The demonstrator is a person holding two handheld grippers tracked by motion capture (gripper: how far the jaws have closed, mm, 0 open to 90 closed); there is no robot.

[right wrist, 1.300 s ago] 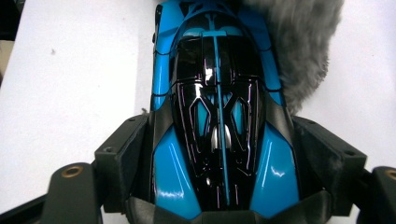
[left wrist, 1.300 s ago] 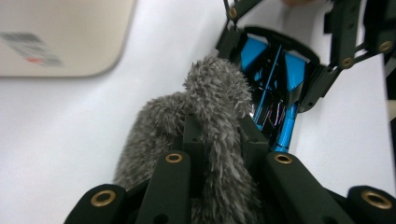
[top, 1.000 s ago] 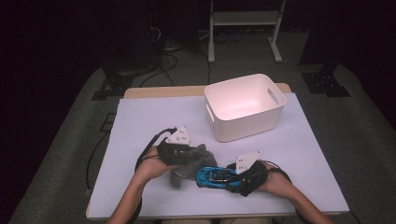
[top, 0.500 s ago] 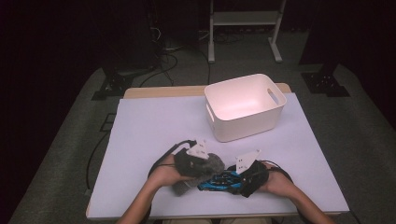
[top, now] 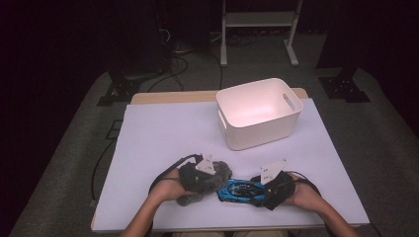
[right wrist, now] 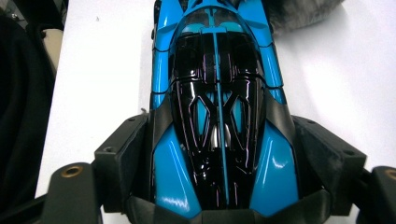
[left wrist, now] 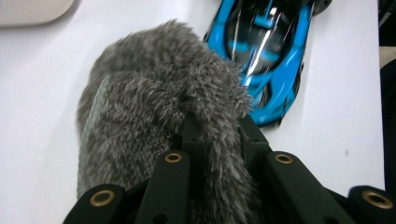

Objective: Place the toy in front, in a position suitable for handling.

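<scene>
A grey furry plush (top: 220,173) lies low over the table near its front edge. My left gripper (top: 197,177) is shut on it. In the left gripper view the jaws (left wrist: 215,128) pinch a tuft of the plush (left wrist: 149,102), with fur covering the tips. A blue and black toy car (top: 241,189) sits right beside it, one end against the fur. My right gripper (top: 271,188) is shut on the car. In the right gripper view the pads (right wrist: 130,149) press both flanks of the car (right wrist: 217,79), which points away along the table.
A white plastic bin (top: 259,129) with cut-out handles stands empty at the back right of the pale table cover (top: 163,133). Cables trail from both grippers. Dark floor, stands and wires lie beyond the table's far edge.
My left hand has carried the plush to the right and down, up against the car. The right hand and the car have barely shifted.
</scene>
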